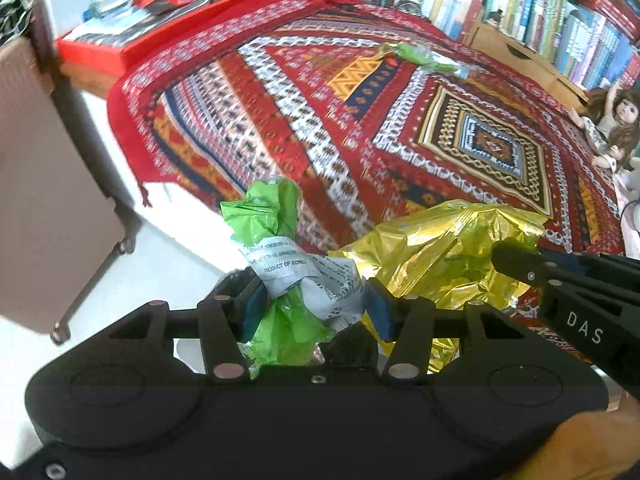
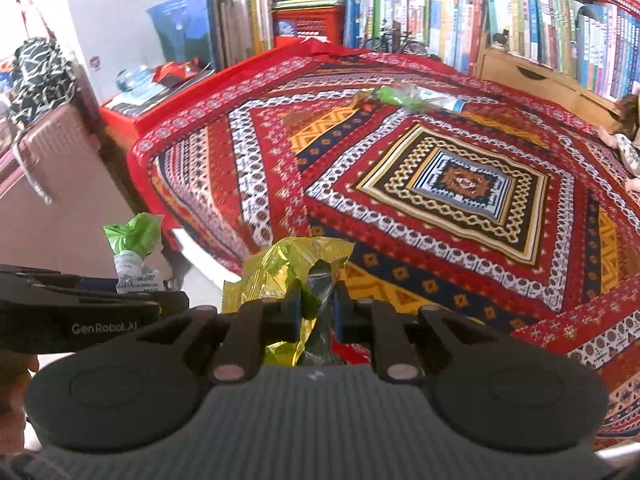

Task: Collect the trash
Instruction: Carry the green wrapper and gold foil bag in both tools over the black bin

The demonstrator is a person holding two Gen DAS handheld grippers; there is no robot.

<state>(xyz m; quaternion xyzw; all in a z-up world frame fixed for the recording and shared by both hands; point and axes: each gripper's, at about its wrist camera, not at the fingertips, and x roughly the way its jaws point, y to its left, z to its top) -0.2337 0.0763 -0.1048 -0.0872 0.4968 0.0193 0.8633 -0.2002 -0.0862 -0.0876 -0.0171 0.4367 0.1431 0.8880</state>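
Observation:
My left gripper (image 1: 310, 304) is shut on a crumpled green and white wrapper (image 1: 288, 264) with printed text, held above the white floor at the rug's edge. The same wrapper (image 2: 134, 246) shows at the left of the right wrist view. My right gripper (image 2: 316, 306) is shut on a shiny yellow foil bag (image 2: 292, 266), pinched between its blue pads. That foil bag (image 1: 448, 256) hangs just right of the left gripper, with the right gripper's black body beside it. More trash, a green wrapper with clear plastic (image 1: 424, 56) (image 2: 408, 98), lies far back on the rug.
A red patterned rug (image 2: 440, 184) covers the floor. A pink suitcase (image 1: 44, 184) stands at the left. A red box with items (image 1: 116, 40) sits behind the rug. Bookshelves (image 2: 480, 12) line the back, and a doll (image 1: 612, 128) sits at the right.

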